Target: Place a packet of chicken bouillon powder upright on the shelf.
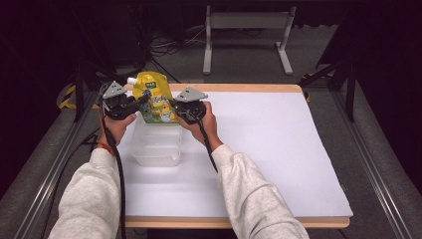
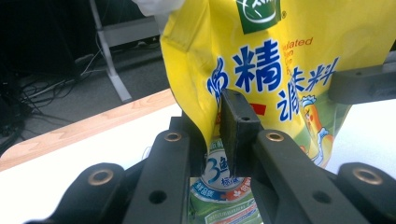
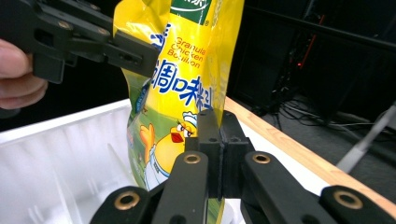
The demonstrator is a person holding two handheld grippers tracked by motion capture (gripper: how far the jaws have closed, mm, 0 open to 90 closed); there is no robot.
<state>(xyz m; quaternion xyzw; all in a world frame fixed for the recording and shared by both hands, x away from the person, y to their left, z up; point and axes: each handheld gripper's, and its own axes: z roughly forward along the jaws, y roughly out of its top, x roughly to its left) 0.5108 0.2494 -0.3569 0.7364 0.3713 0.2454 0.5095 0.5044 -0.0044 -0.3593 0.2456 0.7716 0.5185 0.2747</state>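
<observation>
both grippers clamp one yellow pouch [image 1: 155, 98] between them. left gripper [image 1: 133, 104] has its jaws closed on the pouch's left edge; in the left gripper view the film is pinched between the two black jaws, folded around one of them. right gripper [image 1: 180, 107] has its jaws pressed together on the pouch's right edge, low down beside the printed cartoon chick, seen plainly in the right gripper view.

pouch held upright, off the table, with a white spout cap [image 1: 132, 80] at its upper left corner. blue characters and a green logo on the front; english print reads something like "granula chicken bouillon", partly cut off by a fold.

clear plastic container [image 1: 156, 144] sits on the table just near of the pouch, open top; pouch bottom looks to hang over its far rim, though contact cannot be told.

table [image 1: 278, 149] white-topped with a wooden edge; pouch and container are at its far left part. grey sleeves [image 1: 249, 194] come in from the near side. beyond the table, a grey metal frame [image 1: 247, 35] stands on dark floor with loose cables [image 1: 169, 47].
</observation>
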